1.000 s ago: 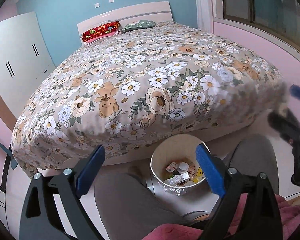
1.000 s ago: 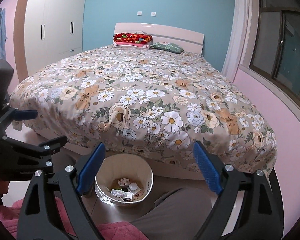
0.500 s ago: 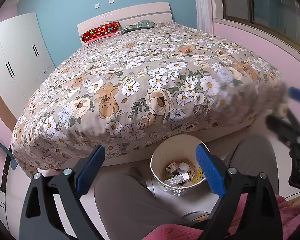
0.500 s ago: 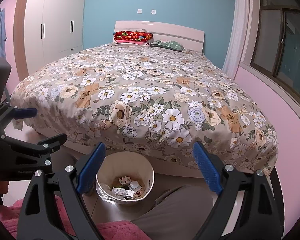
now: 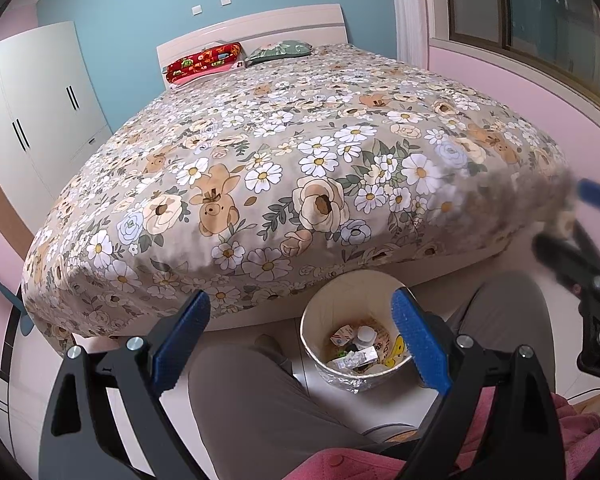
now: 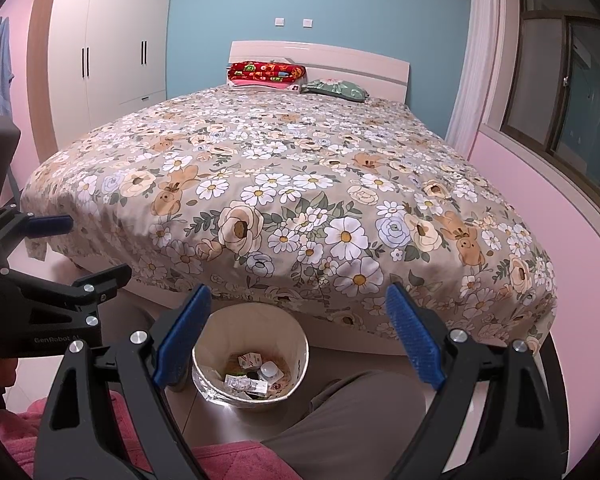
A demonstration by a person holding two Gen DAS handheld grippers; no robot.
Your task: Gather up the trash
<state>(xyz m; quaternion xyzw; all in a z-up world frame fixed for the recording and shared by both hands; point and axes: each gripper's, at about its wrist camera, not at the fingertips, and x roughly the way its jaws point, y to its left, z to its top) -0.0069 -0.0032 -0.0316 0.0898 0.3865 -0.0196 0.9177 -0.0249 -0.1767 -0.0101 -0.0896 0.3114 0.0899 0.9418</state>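
Observation:
A cream waste bin [image 5: 332, 304] stands on the floor at the foot of the bed, between my knees; it also shows in the right wrist view [image 6: 256, 324]. Inside lie small cartons, a bottle and wrappers [image 5: 356, 344] [image 6: 252, 372]. My left gripper [image 5: 300, 340] is open and empty, held above and just left of the bin. My right gripper [image 6: 296, 336] is open and empty, held above and just right of the bin. Each gripper shows at the edge of the other's view: the right one [image 5: 580, 248], the left one [image 6: 60, 256].
A large bed with a floral cover [image 5: 300, 168] fills the view ahead, with a red folded blanket [image 6: 264, 72] and a green pillow [image 6: 336, 90] at the headboard. A white wardrobe [image 6: 108, 60] stands left, a window [image 6: 572, 92] right. My legs in grey trousers [image 5: 252, 408] flank the bin.
Both views have shifted slightly; the right gripper has tilted up a little, so the bed sits lower in its view. Both grippers stay open and empty.

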